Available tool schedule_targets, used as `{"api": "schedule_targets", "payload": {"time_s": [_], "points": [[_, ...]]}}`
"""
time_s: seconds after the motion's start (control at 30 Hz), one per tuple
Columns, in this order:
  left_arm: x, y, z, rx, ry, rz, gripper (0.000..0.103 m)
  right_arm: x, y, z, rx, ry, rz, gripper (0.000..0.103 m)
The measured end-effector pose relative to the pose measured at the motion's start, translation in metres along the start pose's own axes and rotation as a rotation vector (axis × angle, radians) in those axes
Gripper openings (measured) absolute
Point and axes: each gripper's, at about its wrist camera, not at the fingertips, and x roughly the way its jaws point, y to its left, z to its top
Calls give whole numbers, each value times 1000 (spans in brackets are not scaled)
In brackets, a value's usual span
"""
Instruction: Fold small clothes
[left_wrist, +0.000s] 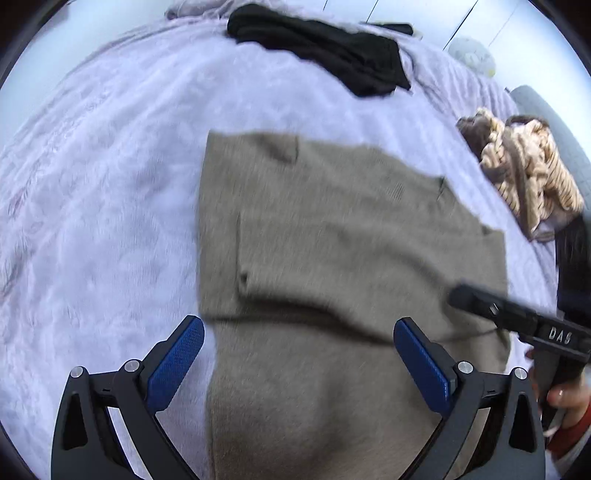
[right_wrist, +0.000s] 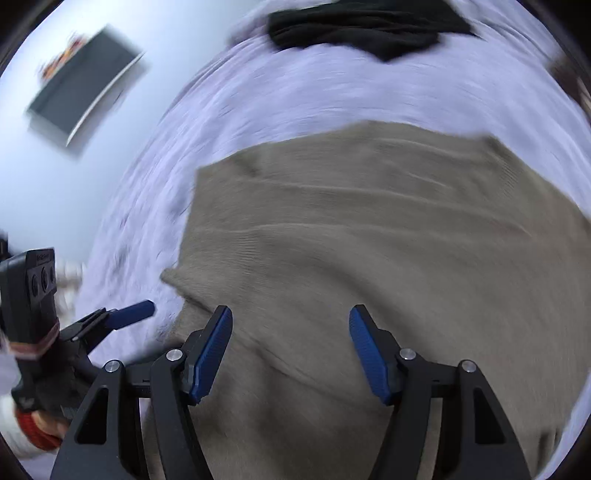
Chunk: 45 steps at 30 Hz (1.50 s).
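Both tongs (left_wrist: 298, 354) (right_wrist: 290, 345) gape — khaki knit (left_wrist: 351, 236) beneath

Both grippers same build: matte black linkage frames with triangular cut-outs, silver round screws at the pivots, blue textured pads on the fingers (left_wrist: 177, 360). Right gripper (left_wrist: 517, 317), just right of the left gripper (left_wrist: 299, 365) in its view, carries white "DAS" lettering on its black body. Red knit cuff (right_wrist: 35, 430) left of right gripper (right_wrist: 291, 354).
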Motion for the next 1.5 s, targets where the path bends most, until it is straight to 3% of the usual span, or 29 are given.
{"api": "schedule_targets", "payload": {"time_s": [0.1,0.2,0.3,0.4,0.47,0.5,0.53,0.6,0.67,0.73,0.8,0.87,0.9,0.93,1.03,1.13,1.27,1.3,1.37,1.43,1.5], "points": [[7,-3,14,14,-12,13,103,-44,-77,-26,289,-64,28,70],[31,2,20,10,41,38,103,-67,-138,-56,510,-87,65,70],[54,1,19,-17,110,46,103,-68,-173,-81,663,-108,132,70],[53,0,11,0,109,84,103,-61,-190,-79,708,-176,170,69],[52,-2,11,1,100,93,103,-54,-196,-71,754,-229,207,53],[53,-5,12,-1,95,95,103,-50,-198,-66,782,-258,223,22],[55,-10,13,-1,87,97,103,-51,-199,-63,798,-303,241,7],[60,-21,15,23,69,119,103,-61,-205,-64,815,-380,247,7],[72,-27,14,79,74,173,103,-62,-217,-71,835,-389,209,7],[82,-32,13,104,88,205,103,-57,-231,-78,859,-320,195,8],[79,-30,13,99,88,194,103,-49,-234,-82,857,-218,240,11],[72,-25,16,86,90,175,103,-62,-224,-79,748,-181,233,28],[67,-19,16,77,91,165,103,-69,-216,-76,688,-173,238,44],[65,-15,19,64,97,146,103,-73,-208,-73,643,-175,244,53],[62,-1,26,35,118,104,103,-101,-204,-58,548,-233,202,53],[65,-4,31,23,122,107,103,-104,-227,-34,592,-280,135,53],[71,-23,29,27,106,126,103,-57,-247,6,598,-172,65,53],[71,-25,29,30,104,128,103,-46,-248,14,598,-142,73,51],[69,-30,29,41,95,125,103,-39,-246,23,572,-122,78,16],[66,-30,30,56,80,129,103,-47,-241,27,534,-150,67,12],[74,-31,31,73,84,160,103,-49,-245,29,511,-155,-25,12]]}}
